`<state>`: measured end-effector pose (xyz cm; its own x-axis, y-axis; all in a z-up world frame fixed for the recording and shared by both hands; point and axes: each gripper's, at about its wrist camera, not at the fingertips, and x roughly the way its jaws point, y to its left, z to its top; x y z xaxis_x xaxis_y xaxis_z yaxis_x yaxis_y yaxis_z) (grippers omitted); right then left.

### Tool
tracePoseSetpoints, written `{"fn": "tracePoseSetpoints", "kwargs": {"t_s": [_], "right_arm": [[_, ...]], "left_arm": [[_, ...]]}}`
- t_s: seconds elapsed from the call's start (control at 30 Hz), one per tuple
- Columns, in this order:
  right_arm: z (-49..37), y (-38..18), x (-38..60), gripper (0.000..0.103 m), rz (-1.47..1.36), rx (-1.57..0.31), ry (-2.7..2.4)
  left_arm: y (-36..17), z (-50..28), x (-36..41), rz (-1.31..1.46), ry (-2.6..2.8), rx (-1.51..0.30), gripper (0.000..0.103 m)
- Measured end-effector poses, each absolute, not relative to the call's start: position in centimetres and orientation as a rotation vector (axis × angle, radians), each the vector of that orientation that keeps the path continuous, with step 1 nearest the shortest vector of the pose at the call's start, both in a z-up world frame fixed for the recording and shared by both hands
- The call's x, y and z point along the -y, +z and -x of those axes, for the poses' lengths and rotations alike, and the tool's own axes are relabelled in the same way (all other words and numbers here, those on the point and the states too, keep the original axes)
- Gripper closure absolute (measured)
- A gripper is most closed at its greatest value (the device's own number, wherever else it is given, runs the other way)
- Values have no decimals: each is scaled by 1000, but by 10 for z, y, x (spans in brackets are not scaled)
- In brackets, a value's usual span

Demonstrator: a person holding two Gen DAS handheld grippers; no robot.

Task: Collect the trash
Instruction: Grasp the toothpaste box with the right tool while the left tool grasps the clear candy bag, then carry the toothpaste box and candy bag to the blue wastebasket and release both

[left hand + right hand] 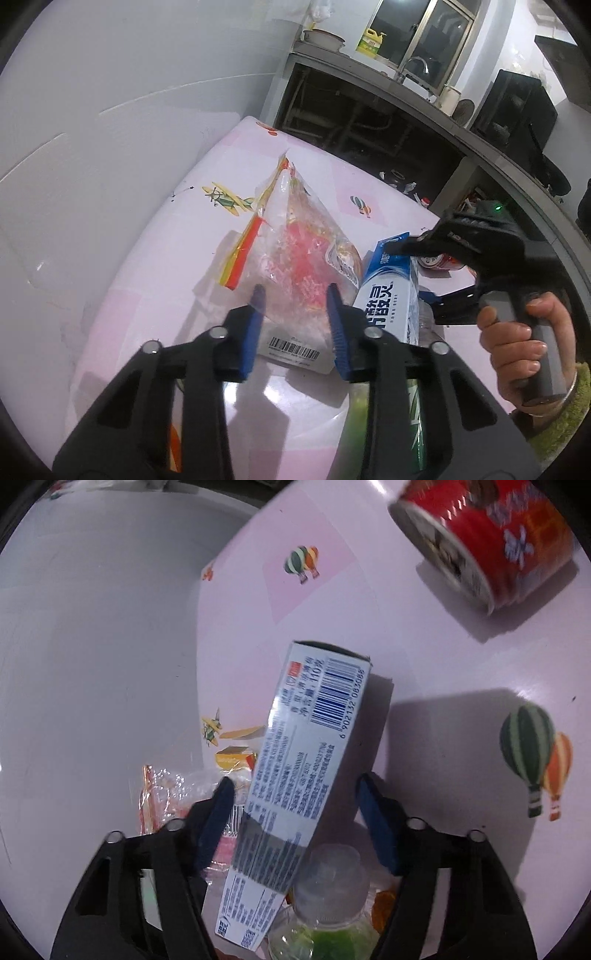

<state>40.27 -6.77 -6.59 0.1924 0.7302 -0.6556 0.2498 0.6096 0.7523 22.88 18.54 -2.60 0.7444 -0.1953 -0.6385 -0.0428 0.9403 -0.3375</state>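
Left hand-held gripper (295, 301) straddles a crinkly clear plastic bag (295, 258), pads not touching.
Right hand-held gripper (295, 794) gapes around the glossy rectangular carton (295, 757).

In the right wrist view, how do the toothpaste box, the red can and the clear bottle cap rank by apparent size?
1. toothpaste box, the largest
2. red can, cut by the frame edge
3. clear bottle cap, the smallest, though close to the camera

1 bag (295, 258), 1 box (295, 775), 1 can (491, 542), 1 bottle (328, 915).
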Motion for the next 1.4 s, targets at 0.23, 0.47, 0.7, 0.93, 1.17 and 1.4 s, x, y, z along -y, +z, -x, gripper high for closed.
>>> {"fn": "tracePoseSetpoints", "kwargs": {"t_s": [0.23,0.47,0.7,0.93,1.17,1.4], "right_arm": [[-401,-76,69,60,-1035,-1375,443],[-388,-77,80,68,-1128,-1341,481],[-380,-68,92,69,-1151,-1285,529],[-359,-35,111,69,-1168,-1203,605],[-339,-8,124,69,-1167,-1104,645],[-303,1,150,69,-1200,-1002,656]], "left_arm": [[-26,-230,-182,366,-118,-716,95],[-16,-219,-183,386,-146,-657,101],[3,-208,-183,391,-170,-581,102],[28,-191,-185,389,-193,-504,102],[50,-175,-173,366,-252,-467,102],[77,-147,-149,323,-353,-419,102]]}}
